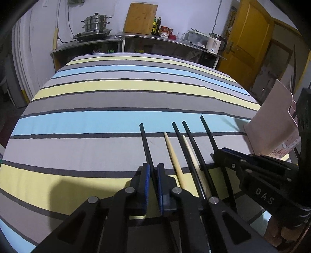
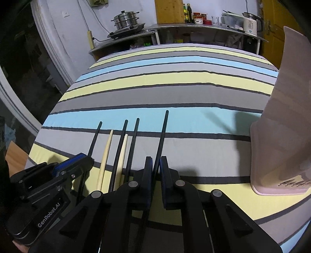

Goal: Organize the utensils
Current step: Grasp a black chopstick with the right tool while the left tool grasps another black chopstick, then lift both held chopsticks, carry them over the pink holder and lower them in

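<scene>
Black chopstick pinched in my left gripper, leftmost of row; another pinched in right gripper, rightmost. Outer sticks first, I judge, so neither hand crosses. Wooden pair lies between. Pink holder at 3 o'clock, likely destination.

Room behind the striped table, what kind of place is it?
Probably a home kitchen: a steamer pot on a burner, a cutting board against the wall, and a kettle on the metal counter.
</scene>
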Demonstrator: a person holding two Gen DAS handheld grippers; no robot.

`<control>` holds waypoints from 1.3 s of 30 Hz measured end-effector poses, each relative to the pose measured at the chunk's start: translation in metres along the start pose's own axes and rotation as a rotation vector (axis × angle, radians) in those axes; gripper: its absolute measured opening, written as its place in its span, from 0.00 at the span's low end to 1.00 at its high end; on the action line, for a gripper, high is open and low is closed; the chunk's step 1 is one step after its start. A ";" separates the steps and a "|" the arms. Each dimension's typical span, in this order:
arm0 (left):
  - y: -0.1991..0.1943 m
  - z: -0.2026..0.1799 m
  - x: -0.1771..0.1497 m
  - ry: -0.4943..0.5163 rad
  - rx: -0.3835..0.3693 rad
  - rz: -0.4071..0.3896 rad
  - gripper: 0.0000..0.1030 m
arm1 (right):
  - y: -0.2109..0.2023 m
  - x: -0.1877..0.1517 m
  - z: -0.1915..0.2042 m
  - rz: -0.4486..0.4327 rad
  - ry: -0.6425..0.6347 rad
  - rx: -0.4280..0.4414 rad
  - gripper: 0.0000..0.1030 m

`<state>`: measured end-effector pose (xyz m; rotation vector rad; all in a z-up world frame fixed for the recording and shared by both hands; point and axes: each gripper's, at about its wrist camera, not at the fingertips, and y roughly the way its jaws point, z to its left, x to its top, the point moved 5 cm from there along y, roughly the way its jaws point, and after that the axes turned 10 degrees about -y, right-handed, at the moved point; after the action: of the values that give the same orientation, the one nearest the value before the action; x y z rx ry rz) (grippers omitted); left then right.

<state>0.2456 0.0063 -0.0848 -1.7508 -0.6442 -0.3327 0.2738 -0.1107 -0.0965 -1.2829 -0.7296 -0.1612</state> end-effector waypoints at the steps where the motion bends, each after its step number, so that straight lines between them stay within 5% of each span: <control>1: 0.000 0.000 0.000 -0.004 -0.006 0.005 0.07 | 0.000 0.000 0.000 0.001 0.004 0.007 0.07; 26: -0.147 -0.030 0.015 0.088 -0.161 -0.180 0.05 | -0.149 0.007 0.016 -0.252 -0.022 0.031 0.06; 39: -0.189 -0.070 0.031 0.138 -0.243 -0.216 0.05 | -0.203 0.004 -0.002 -0.337 0.005 -0.012 0.06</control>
<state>0.1689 -0.0218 0.1019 -1.8708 -0.7177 -0.7004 0.1767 -0.1739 0.0707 -1.1623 -0.9391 -0.4421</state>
